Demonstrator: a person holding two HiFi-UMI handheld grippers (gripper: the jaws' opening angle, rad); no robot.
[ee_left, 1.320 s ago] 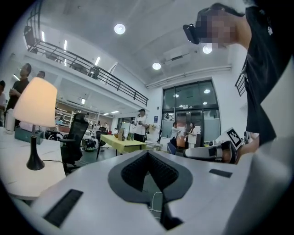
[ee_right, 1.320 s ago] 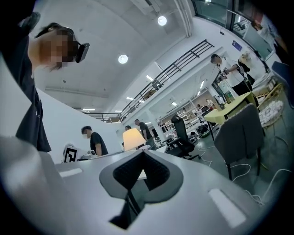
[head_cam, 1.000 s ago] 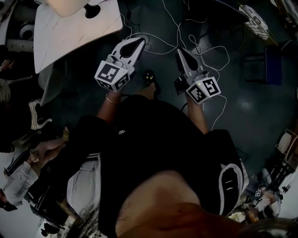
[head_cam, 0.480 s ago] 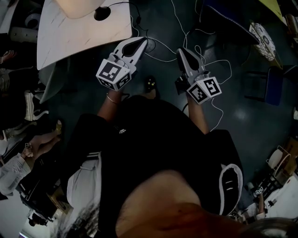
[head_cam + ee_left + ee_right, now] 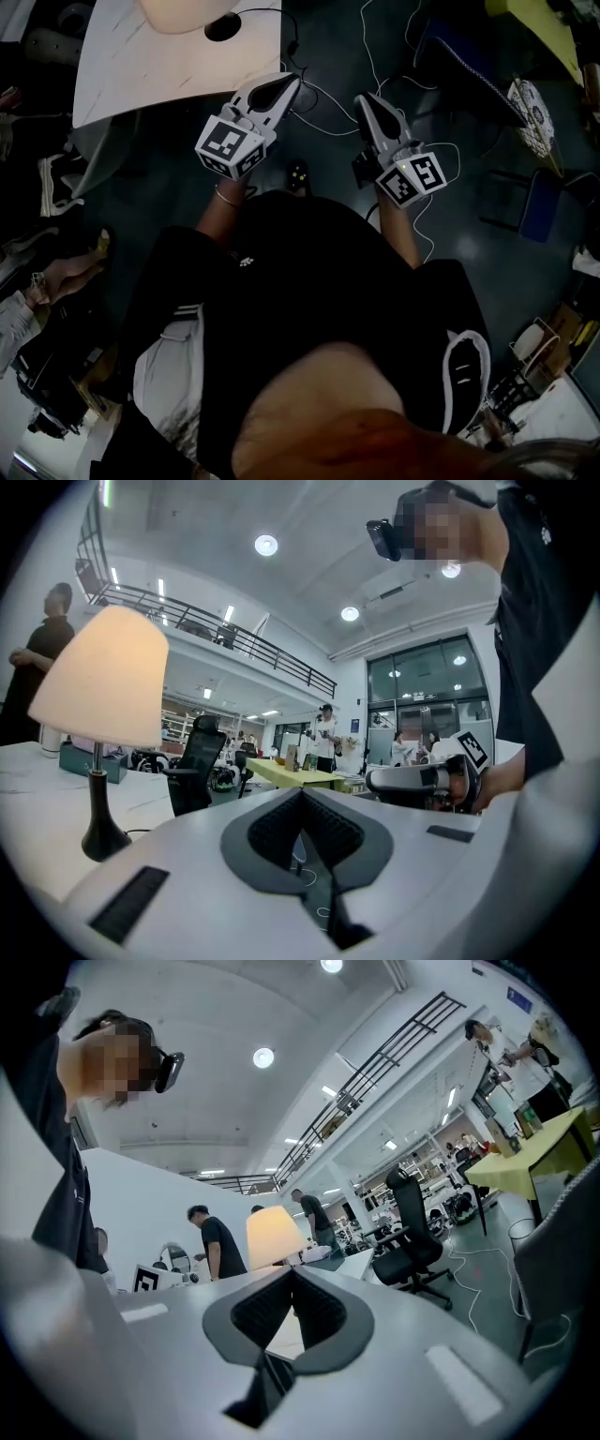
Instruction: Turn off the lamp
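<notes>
Room: large open hall with balcony rail and ceiling spots. Dark floor (image 5: pixel 469 253) strewn with white cables (image 5: pixel 330 97). White bench (image 5: pixel 141 66) at upper left of head view.
Lamp (image 5: pixel 98 682): lit, standing on bench, left of left tool (image 5: pixel 302 794).
Head view cuts shade off at top edge. Right gripper view hides stem behind right tool (image 5: pixel 292 1274). Left gripper view alone shows lamp whole.
Both tools: jaws pressed together, nothing between.
</notes>
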